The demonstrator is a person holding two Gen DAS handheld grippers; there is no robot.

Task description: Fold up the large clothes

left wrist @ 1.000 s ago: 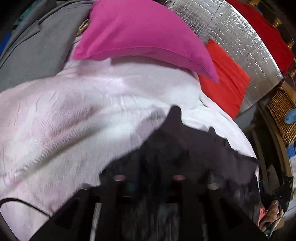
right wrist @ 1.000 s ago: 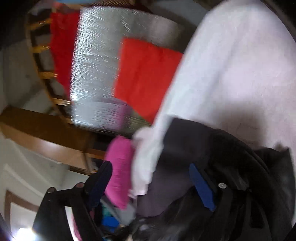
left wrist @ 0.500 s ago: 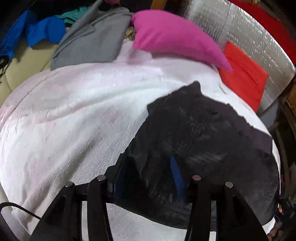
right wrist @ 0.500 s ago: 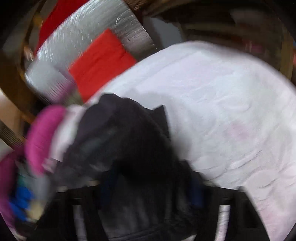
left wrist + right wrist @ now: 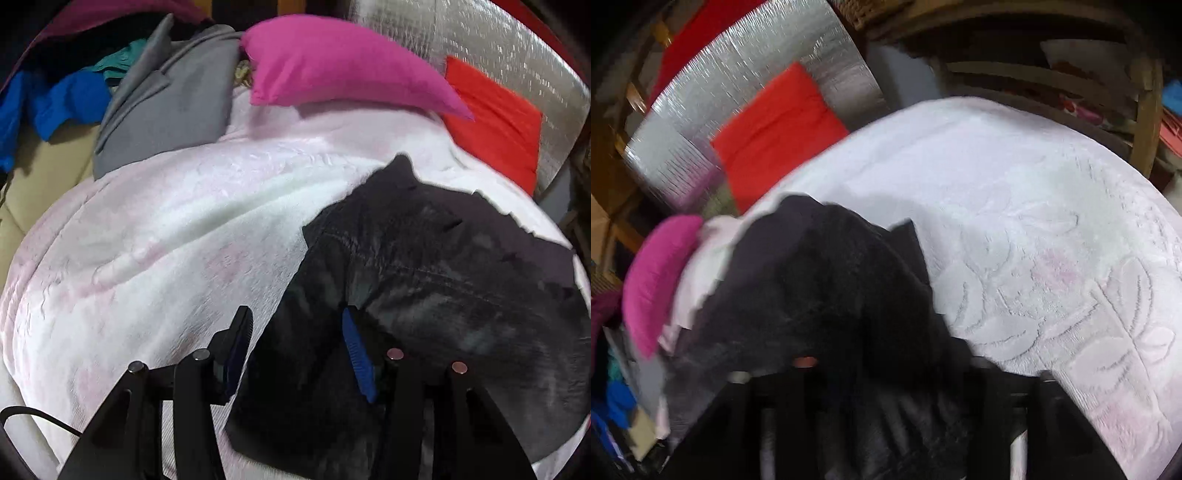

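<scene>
Already spread, the left hand-held gripper [image 5: 295, 332] hovers over the near edge of the dark garment [image 5: 443, 280], which lies on a white blanket [image 5: 166, 229]. The right hand-held gripper [image 5: 882, 380] is buried in that cloth, its jaws opening. A bunched hem could drag and spoil the fold; the pink pillow [image 5: 332, 62] crowds its far corner.

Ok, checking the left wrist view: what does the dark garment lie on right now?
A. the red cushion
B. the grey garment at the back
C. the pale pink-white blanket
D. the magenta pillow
C: the dark garment is spread on the pale pink-white blanket, while the magenta pillow, grey garment and red cushion sit farther back, apart from it.
</scene>
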